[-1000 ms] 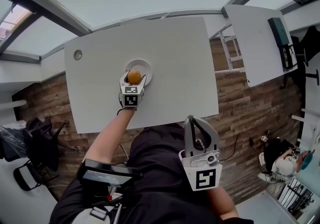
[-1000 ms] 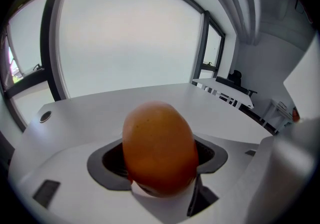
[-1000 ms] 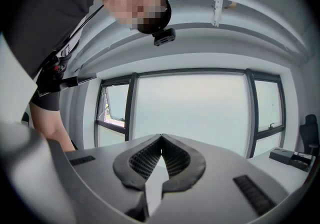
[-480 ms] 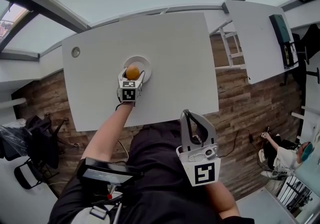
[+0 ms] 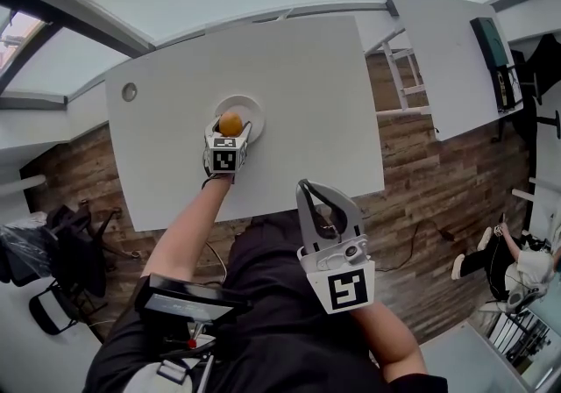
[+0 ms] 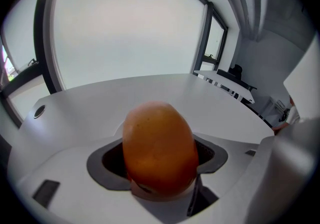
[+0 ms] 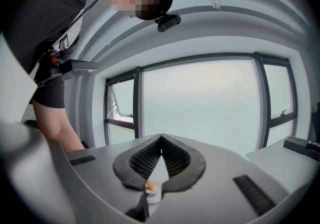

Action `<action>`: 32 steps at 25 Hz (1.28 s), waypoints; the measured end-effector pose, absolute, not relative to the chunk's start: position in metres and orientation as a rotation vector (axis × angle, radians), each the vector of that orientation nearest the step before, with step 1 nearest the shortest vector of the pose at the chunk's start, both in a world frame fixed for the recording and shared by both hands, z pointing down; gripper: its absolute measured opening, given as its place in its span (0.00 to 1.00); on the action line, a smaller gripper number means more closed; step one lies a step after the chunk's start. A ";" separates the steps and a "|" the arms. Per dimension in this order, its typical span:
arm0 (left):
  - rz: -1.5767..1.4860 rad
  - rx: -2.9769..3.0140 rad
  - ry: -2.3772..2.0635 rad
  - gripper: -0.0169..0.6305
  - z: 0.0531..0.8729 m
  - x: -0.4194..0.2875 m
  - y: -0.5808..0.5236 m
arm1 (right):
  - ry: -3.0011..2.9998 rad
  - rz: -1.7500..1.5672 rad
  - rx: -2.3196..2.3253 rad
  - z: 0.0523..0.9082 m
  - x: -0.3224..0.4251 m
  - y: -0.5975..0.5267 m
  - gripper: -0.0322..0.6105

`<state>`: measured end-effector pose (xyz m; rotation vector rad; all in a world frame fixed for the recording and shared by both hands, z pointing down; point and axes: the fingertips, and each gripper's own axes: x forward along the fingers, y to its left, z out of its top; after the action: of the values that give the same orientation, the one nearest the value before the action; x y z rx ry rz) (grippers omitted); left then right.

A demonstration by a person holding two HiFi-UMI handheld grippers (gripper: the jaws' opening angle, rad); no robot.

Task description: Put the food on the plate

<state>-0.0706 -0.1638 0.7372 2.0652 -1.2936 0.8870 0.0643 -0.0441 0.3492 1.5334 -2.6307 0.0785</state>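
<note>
An orange (image 5: 230, 123) sits between the jaws of my left gripper (image 5: 230, 128), which is shut on it. It is held over the near part of the small white plate (image 5: 252, 107) on the white table (image 5: 307, 93). In the left gripper view the orange (image 6: 159, 150) fills the middle, with a dark pad on each side, and hides the plate. My right gripper (image 5: 308, 186) hangs off the table's near edge in front of my body, its jaws shut with nothing in them. The orange (image 7: 149, 185) shows small and far below its closed tips (image 7: 161, 139).
A round cable hole (image 5: 129, 91) lies at the table's far left. A second white table (image 5: 447, 58) with a dark device stands to the right. Wooden floor, a dark chair (image 5: 61, 238) at the left, and another person (image 5: 517, 264) at the lower right.
My right gripper has drifted left and a little toward the table. My left gripper with the orange has barely shifted over the plate.
</note>
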 end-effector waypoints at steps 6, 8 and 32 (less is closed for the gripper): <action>0.901 2.066 -1.292 0.53 0.739 -0.071 -0.170 | -2.609 0.106 1.559 0.353 0.067 -0.043 0.06; 0.897 2.065 -1.302 0.53 0.739 -0.071 -0.171 | -2.600 0.111 1.568 0.354 0.068 -0.041 0.06; 0.850 2.123 -1.217 0.53 0.729 -0.056 -0.176 | -2.568 0.218 1.622 0.370 0.079 -0.035 0.06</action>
<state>-0.0555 -0.1756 0.7291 2.1226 -1.2170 0.8499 0.0795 -0.0349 0.3698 1.6222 -2.5679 0.2176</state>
